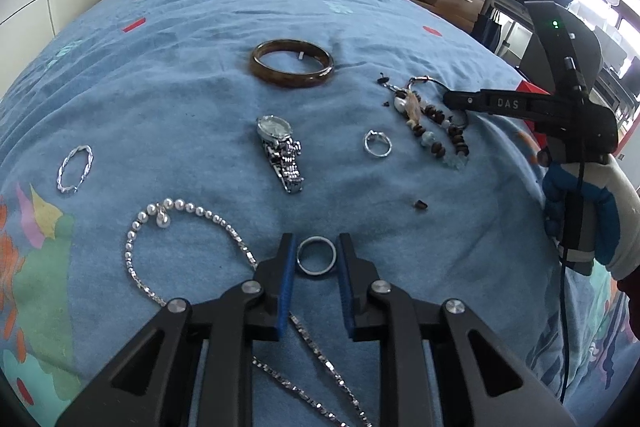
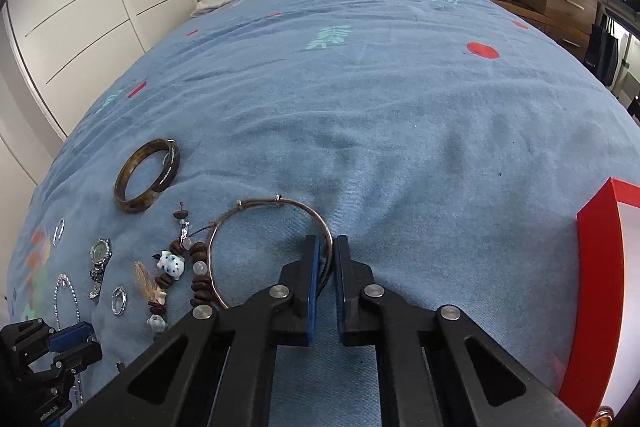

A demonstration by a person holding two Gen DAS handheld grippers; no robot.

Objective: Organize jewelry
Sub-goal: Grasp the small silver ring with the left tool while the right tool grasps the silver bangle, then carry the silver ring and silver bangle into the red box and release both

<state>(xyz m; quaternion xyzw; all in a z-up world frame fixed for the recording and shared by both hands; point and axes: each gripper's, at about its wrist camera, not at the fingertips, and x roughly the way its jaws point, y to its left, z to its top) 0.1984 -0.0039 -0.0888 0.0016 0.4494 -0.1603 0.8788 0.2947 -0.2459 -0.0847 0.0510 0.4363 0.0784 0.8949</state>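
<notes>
On the bed (image 2: pixel 400 115), the left tongs (image 1: pixel 317 259) grip a plain ring (image 1: pixel 316 258) at 6 o'clock; the right tongs (image 2: pixel 325 259) are clamped on a thin wire bangle (image 2: pixel 256 211), beside the beaded bracelet (image 2: pixel 198 275) at 9 o'clock

Both hand-held grippers are the same build: black plastic linkage arms with round silver screws at the pivots and blue pads on the fingers (image 1: pixel 286 279). The right hand-held gripper (image 1: pixel 454 98) has "DAS" on it, a green LED, a black cable, and the hand (image 1: pixel 592 215) wears a blue-and-white glove.
</notes>
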